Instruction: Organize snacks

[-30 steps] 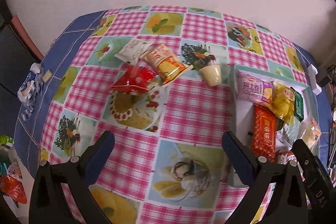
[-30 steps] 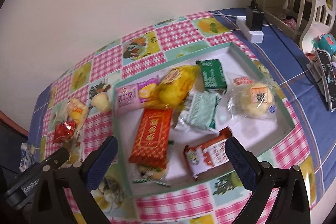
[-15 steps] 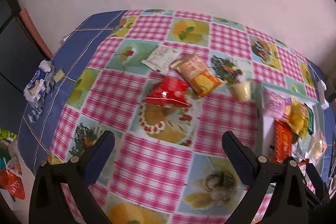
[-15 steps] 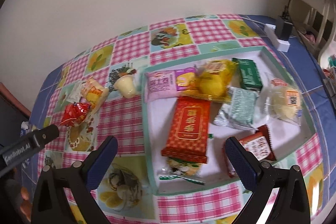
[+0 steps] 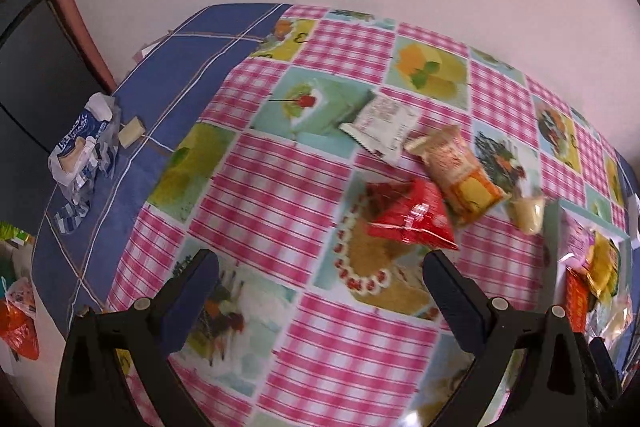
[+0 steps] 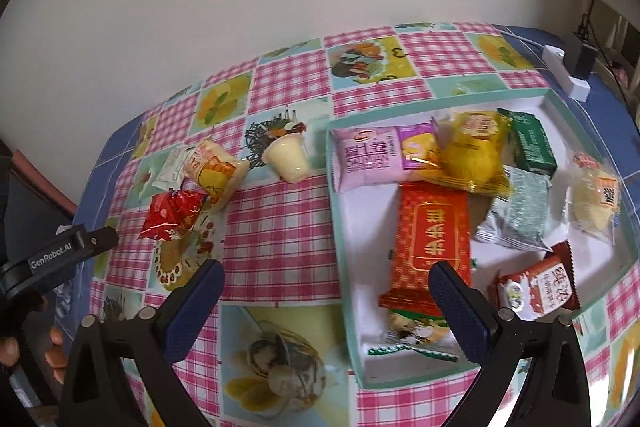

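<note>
Change since a second ago: the left tool (image 5: 320,283) has swung leftward, so the loose snacks now sit ahead and right of it, the tray pushed to the frame's right edge; the right tool (image 6: 326,291) has swung left too, bringing those snacks into its view.

Left tool: jaws wide apart, holding nothing, above the counter (image 5: 256,195).
Right tool: jaws wide apart, empty, straddling the tray's near-left rim.

Loose items, outward from the left tool: red packet (image 5: 408,219) nearest, just beyond its right finger; orange-yellow packet (image 5: 460,171) touching it behind; white sachet (image 5: 380,123) farther back; cream pudding cup (image 6: 286,157) lying on its side just beside the tray (image 6: 340,227).

Tray contents: eight or so packets (some overlapping).

Risk: the red packet looks puffed and glossy, so a pinch at its crown may slip; closing from this offset could also nudge the adjoining orange-yellow packet.
</note>
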The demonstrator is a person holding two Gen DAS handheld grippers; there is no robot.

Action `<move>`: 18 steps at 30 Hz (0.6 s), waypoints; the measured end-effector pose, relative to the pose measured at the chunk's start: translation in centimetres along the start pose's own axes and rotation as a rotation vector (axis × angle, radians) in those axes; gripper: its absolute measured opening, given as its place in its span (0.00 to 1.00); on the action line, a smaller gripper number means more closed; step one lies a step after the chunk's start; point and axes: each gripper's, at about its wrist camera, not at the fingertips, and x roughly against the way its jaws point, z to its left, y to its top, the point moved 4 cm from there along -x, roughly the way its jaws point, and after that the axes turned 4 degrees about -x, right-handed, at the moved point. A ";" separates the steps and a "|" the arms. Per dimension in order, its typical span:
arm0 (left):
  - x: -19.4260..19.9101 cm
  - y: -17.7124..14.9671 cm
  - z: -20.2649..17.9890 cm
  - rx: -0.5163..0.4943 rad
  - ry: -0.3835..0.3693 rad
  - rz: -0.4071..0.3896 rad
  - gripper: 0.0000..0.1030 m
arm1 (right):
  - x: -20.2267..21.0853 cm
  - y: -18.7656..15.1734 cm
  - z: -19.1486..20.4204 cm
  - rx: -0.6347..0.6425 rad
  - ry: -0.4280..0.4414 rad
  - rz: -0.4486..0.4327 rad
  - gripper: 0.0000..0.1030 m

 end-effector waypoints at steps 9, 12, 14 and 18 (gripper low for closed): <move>-1.9 1.4 3.6 0.008 -0.025 -0.006 0.99 | -1.7 0.2 2.9 0.059 0.036 0.049 1.00; -2.5 2.1 4.6 0.031 -0.044 0.009 0.99 | -2.5 0.7 3.6 0.075 0.038 0.061 1.00; -2.9 3.0 5.1 0.047 -0.089 0.008 0.99 | -2.8 1.4 4.0 0.078 0.036 0.064 1.00; -3.0 5.2 5.1 -0.005 -0.086 -0.015 0.99 | -3.5 3.4 5.0 0.078 0.047 0.073 1.00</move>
